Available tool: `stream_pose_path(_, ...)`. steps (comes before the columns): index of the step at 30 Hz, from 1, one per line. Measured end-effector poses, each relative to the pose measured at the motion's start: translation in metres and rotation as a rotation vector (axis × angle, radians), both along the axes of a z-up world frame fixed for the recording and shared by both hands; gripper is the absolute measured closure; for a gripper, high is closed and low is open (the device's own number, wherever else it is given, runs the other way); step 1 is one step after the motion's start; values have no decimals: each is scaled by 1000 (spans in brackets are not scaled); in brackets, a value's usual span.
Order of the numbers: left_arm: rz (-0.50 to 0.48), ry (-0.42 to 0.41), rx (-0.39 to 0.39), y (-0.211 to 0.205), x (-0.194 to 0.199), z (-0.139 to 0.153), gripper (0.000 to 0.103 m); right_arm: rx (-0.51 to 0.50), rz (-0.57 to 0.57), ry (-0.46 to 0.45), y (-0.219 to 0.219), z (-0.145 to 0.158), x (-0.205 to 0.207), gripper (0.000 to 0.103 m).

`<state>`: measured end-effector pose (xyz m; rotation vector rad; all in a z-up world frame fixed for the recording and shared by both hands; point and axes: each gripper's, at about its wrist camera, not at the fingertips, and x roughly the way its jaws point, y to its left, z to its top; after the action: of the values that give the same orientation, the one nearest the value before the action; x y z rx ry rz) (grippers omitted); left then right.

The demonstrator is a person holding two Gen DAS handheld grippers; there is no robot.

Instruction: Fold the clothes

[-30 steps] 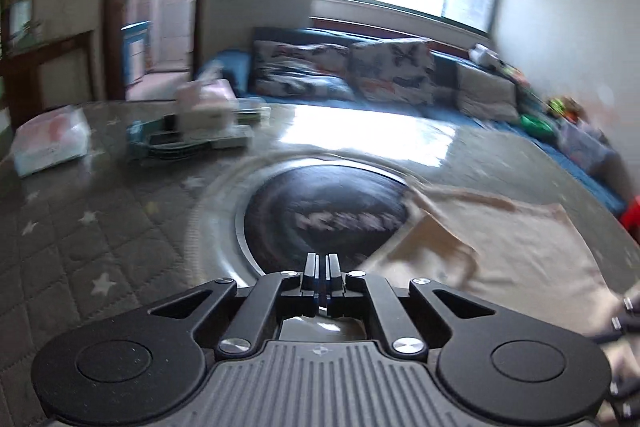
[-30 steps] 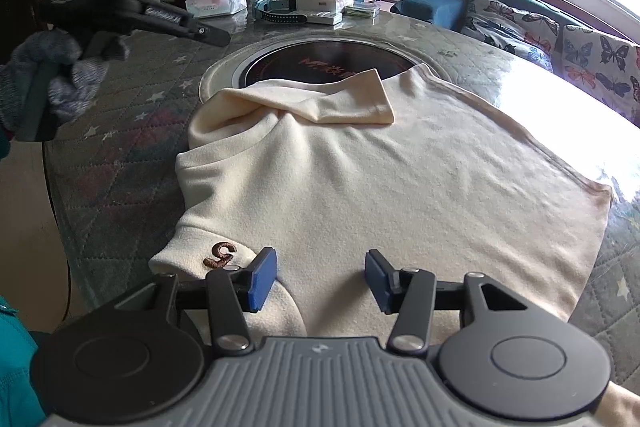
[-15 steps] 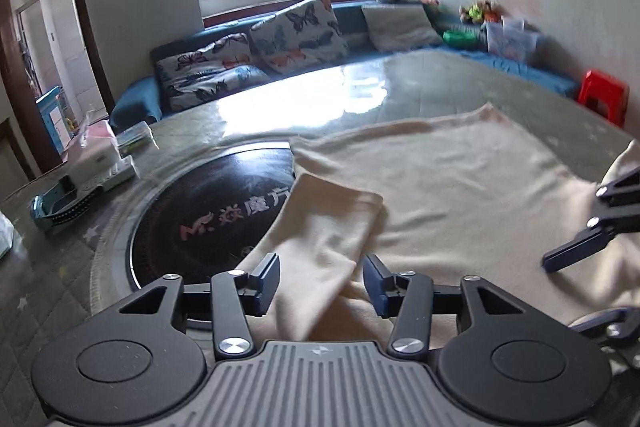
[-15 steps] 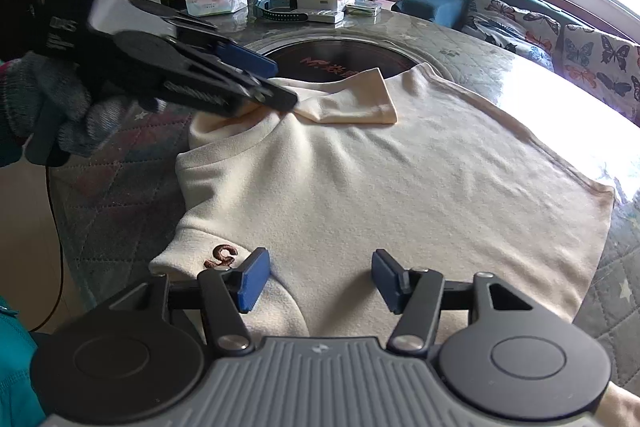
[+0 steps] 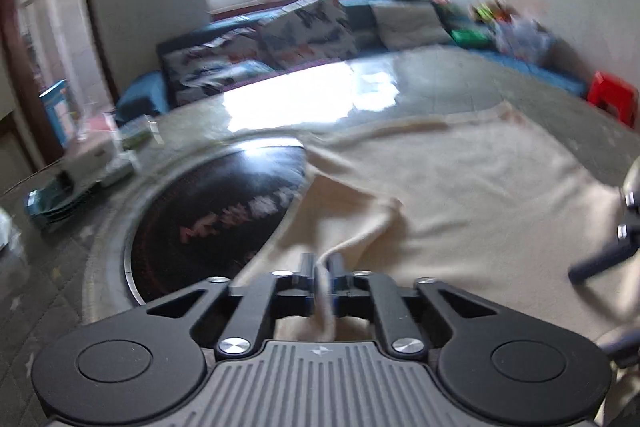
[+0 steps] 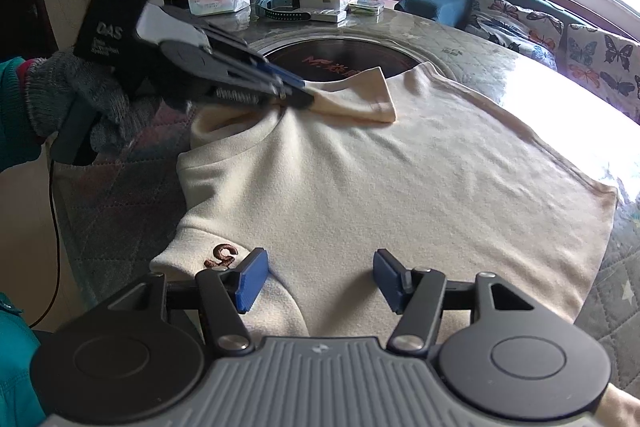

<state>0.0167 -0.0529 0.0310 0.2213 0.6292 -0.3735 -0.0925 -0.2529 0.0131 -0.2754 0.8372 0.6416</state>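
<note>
right wrist view — left gripper (image 6: 294, 95) pinching cream shirt (image 6: 384, 187) at shoulder by folded sleeve (image 6: 360, 95); right gripper (image 6: 318, 281) spread wide — low over near shoulder.

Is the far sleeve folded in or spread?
Folded in: the sleeve lies across the shirt, pinched by the shut left tool.

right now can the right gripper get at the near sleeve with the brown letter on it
Probably yes. The right gripper is open and sits low over the cream shirt, with the near sleeve just beside its left finger. Nothing lies between them; the left gripper is busy at the far sleeve.
</note>
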Motion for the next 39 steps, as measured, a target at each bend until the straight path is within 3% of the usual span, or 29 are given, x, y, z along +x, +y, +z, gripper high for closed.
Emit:
stream_pose_path(6, 189, -44, -102, 53, -2, 16, 100, -21, 15, -3, 3, 2, 1, 43)
stream_pose_path(12, 381, -26, -242, 115, -13, 19, 99, -32, 25, -15, 8, 7, 4, 43)
stream_pose_path(17, 513, 15, -252, 157, -25, 7, 98, -59, 48, -5, 15, 3, 4, 43)
stream_pose_path(21, 448, -11, -197, 137, -22, 11, 93, -46, 39, -21, 16, 7, 3, 43)
stream_pose_path(23, 408, -29, -165, 123, -19, 14, 67, -29, 43, -21, 18, 9, 3, 43)
stream_pose_path(25, 368, -47, -134, 110, -17, 17, 47, -33, 60, -16, 24, 7, 2, 43)
stream_pose_path(28, 310, -64, -82, 91, -11, 19, 46, -40, 86, -10, 33, 5, 2, 43)
stream_pose_path(36, 206, 13, 109, 44, 42, -11, 47, -37, 104, -1, 39, 3, 3, 43)
stream_pose_path(39, 201, 36, 151, 43, 54, -21, 58, -28, 103, 6, 37, 2, 4, 43)
